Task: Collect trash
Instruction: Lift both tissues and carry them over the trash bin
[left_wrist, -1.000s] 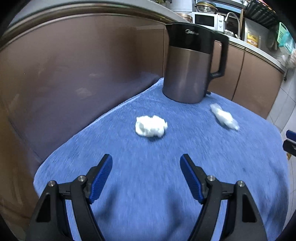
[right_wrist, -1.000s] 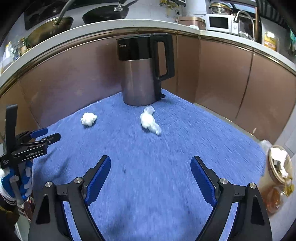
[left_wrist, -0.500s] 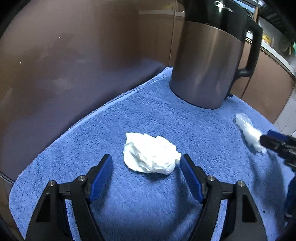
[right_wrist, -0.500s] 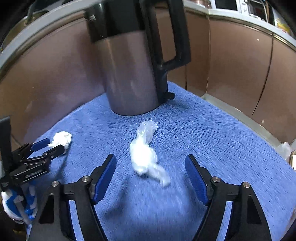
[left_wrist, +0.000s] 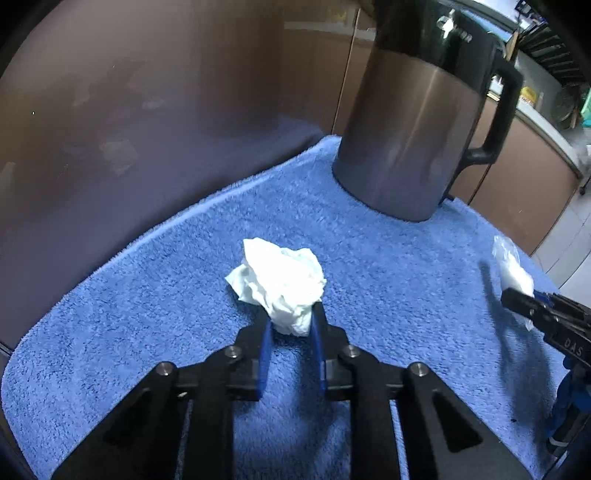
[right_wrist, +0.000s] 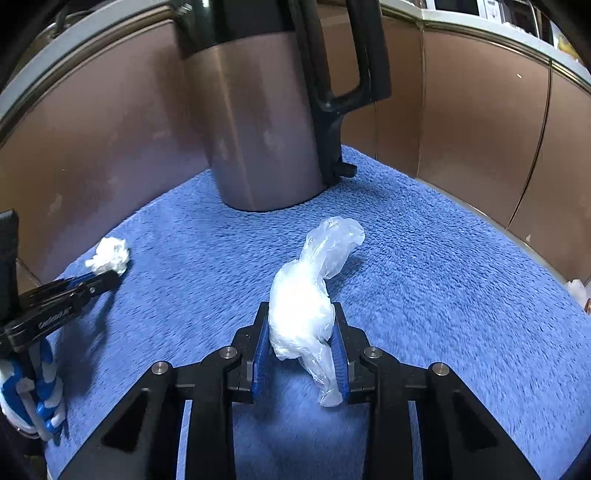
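A crumpled white tissue (left_wrist: 282, 282) lies on the blue towel (left_wrist: 147, 314). My left gripper (left_wrist: 291, 323) is shut on the tissue's near end. A clear plastic bag wad (right_wrist: 308, 299) lies on the towel in the right wrist view. My right gripper (right_wrist: 300, 343) is shut on its lower part, and the bag's top sticks out beyond the fingers. The tissue also shows in the right wrist view (right_wrist: 109, 254) with the left gripper (right_wrist: 107, 278) at it. The bag shows at the right edge of the left wrist view (left_wrist: 513, 266).
A steel and black electric kettle (left_wrist: 417, 122) stands on the towel's far side, close behind both pieces of trash; it also shows in the right wrist view (right_wrist: 266, 110). Brown cabinet panels (left_wrist: 129, 110) wall in the towel behind and at the sides.
Both grippers moved forward over the towel and closed. The left one shut on the tissue, the right one shut on the plastic bag.
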